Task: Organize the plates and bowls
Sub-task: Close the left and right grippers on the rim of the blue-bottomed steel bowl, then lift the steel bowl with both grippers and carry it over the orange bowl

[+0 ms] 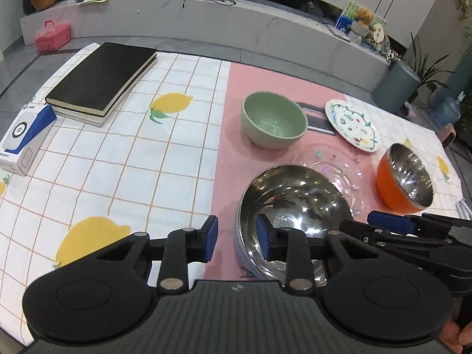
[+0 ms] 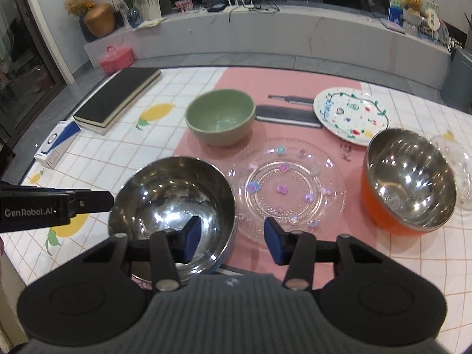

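A steel bowl with a blue outside [image 1: 292, 203] [image 2: 174, 197] sits at the table's near edge. My left gripper [image 1: 237, 240] is open and straddles its left rim. My right gripper [image 2: 231, 243] is open and straddles its right rim. A clear glass plate [image 2: 286, 188] [image 1: 333, 165] lies right of it. A green bowl [image 1: 273, 119] [image 2: 219, 115] stands behind. An orange bowl with steel lining [image 1: 405, 177] [image 2: 410, 180] stands at the right. A white painted plate [image 1: 352, 124] [image 2: 351, 115] lies at the back right.
Two stacked black books [image 1: 101, 78] [image 2: 118, 98] and a white-blue box [image 1: 25, 137] [image 2: 56, 143] lie at the left. A dark flat case [image 2: 286, 115] lies behind the glass plate. A second glass plate [image 2: 460, 174] sits behind the orange bowl.
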A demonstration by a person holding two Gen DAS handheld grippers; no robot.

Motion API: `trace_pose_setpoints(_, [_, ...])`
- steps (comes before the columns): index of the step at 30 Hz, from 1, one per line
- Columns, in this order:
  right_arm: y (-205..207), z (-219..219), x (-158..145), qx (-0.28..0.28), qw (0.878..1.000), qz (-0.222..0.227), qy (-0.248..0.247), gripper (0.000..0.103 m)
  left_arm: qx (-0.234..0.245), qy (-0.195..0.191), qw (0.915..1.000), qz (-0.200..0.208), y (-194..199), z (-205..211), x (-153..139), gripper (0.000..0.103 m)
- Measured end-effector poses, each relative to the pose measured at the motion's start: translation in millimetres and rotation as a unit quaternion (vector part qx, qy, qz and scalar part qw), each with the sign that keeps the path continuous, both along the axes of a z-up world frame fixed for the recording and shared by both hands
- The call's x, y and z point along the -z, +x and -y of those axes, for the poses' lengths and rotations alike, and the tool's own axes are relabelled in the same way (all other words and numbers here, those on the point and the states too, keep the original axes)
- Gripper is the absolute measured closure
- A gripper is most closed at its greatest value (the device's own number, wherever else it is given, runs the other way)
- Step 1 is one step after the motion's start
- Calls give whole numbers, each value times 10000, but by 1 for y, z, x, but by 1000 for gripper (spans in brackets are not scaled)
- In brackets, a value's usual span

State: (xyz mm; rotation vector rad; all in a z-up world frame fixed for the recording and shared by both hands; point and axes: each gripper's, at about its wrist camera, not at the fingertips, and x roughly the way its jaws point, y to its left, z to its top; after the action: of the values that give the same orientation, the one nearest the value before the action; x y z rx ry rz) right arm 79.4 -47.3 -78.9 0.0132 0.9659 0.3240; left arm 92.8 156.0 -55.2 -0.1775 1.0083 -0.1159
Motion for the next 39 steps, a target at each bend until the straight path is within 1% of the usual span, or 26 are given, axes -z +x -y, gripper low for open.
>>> trace_pose_setpoints(3, [4, -1, 6, 29, 9999, -124, -12, 66, 33, 40, 9999, -106, 3, 3, 5, 71])
trace_pose_setpoints(5, [7, -1, 10, 73, 9996, -253, 35, 72, 26, 67, 9999, -147, 4, 3, 8, 72])
trace_pose_setpoints(6, [9, 0, 12, 100, 9994, -324, 60, 73, 16, 70, 9998, -178, 5, 3, 10, 74])
trace_pose_setpoints(8, [11, -1, 16, 124, 9991, -402, 91, 80, -6, 73, 9997, -238, 8, 2, 12, 79])
trace_pose_setpoints(9, [12, -1, 17, 140, 9989, -437, 92, 81, -12, 80, 9996, -257, 9, 2, 13, 81])
trace_pose_setpoints(11, [12, -1, 19, 155, 9986, -487, 139, 87, 12, 44, 9997, -251, 9, 2, 13, 84])
trace_pose_setpoints(12, [13, 0, 20, 167, 9984, -504, 178, 88, 30, 46, 9997, -250, 10, 3, 13, 86])
trace_pose_setpoints(13, [12, 0, 20, 169, 9983, -508, 215, 92, 43, 56, 9997, -246, 10, 4, 13, 89])
trace_pose_setpoints(15, [12, -1, 19, 154, 9982, -519, 246, 92, 83, 54, 9996, -253, 10, 6, 12, 95])
trace_pose_setpoints(16, [12, -1, 19, 151, 9983, -514, 233, 93, 89, 67, 9996, -260, 10, 8, 12, 96])
trace_pose_setpoints(21, [11, -2, 18, 130, 9985, -487, 232, 93, 96, 187, 9995, -256, 8, 10, 11, 97])
trace_pose_setpoints(26, [6, 0, 13, 120, 9984, -471, 293, 93, 78, 193, 9996, -200, 3, 10, 2, 97])
trace_pose_setpoints(33, [-11, 11, -11, 134, 9985, -352, 392, 93, 178, 303, 9994, 26, -16, 23, -31, 97])
trace_pose_setpoints(39, [-38, 36, -38, 169, 9982, -195, 546, 93, 352, 403, 9981, 306, -38, 49, -68, 97])
